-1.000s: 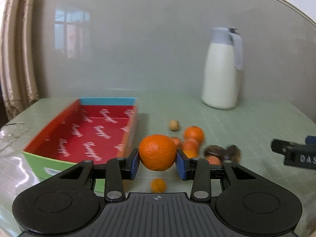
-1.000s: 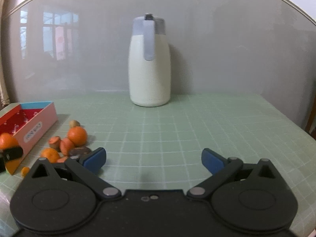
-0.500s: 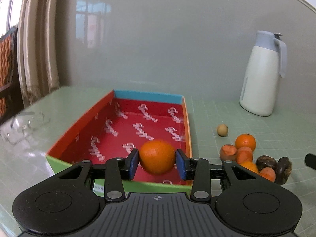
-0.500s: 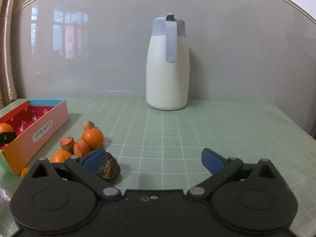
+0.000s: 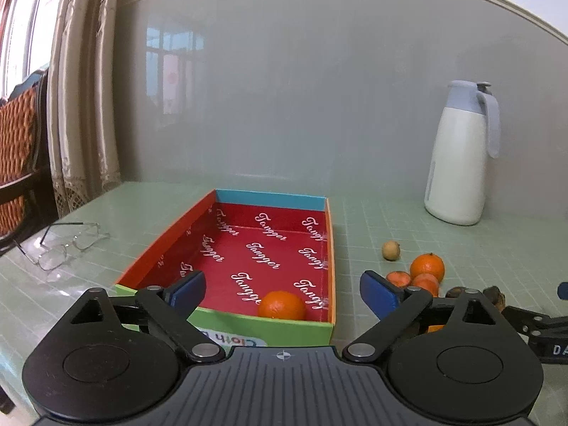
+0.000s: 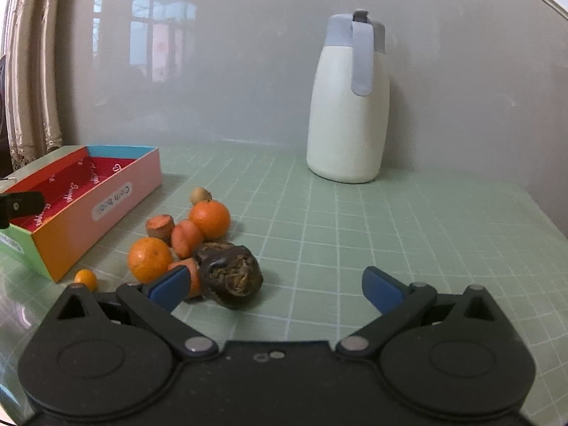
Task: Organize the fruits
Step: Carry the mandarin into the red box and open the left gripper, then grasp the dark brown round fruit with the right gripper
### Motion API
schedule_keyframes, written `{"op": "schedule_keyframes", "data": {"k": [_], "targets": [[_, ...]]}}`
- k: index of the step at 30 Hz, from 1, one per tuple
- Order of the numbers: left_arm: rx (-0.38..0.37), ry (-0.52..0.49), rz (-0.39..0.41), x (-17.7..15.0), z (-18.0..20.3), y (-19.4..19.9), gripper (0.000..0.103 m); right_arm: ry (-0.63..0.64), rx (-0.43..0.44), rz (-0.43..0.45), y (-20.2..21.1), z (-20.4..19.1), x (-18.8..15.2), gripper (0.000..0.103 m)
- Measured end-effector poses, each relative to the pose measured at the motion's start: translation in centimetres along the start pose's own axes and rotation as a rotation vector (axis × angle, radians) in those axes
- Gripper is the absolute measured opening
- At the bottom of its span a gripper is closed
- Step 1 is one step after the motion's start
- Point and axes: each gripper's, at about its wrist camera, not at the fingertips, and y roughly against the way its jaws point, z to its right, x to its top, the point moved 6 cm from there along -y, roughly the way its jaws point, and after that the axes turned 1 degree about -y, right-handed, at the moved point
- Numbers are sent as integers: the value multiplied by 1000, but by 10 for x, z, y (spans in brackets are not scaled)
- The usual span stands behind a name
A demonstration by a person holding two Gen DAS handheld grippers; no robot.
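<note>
An orange (image 5: 282,304) lies in the near right corner of the red-lined box (image 5: 227,220). My left gripper (image 5: 282,293) hovers at the box's near end, its jaws opening wide, with nothing pressed between them. To the right of the box lies a heap of fruit: an orange (image 6: 209,219), another orange (image 6: 149,259), carrot pieces (image 6: 186,237), a dark wrinkled fruit (image 6: 230,271), a small tan nut-like fruit (image 6: 199,195) and a tiny orange one (image 6: 86,279). My right gripper (image 6: 275,285) is open just before the heap, with the dark fruit near its left finger.
A white jug with a grey-blue lid and handle (image 6: 349,106) stands at the back by the wall. Spectacles (image 5: 60,246) lie left of the box. A curtain and a chair (image 5: 17,149) are at the far left. The green gridded table (image 6: 390,230) extends right.
My left gripper carried the orange leftwards over the box, opened, and the orange dropped into the box. My right gripper moved closer to the fruit heap and stayed open.
</note>
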Motion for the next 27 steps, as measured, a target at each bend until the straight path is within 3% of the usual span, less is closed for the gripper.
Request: {"op": "schedule_keyframes", "data": {"k": [11, 16, 27], "targets": [[32, 5, -24, -11, -19, 10, 97, -2, 9, -24, -10, -7, -2, 95], [43, 15, -43, -15, -28, 4, 97, 17, -11, -61, -21, -14, -5, 77], [56, 30, -56, -19, -40, 0, 97, -38, 47, -88, -33, -23, -3, 72]]}}
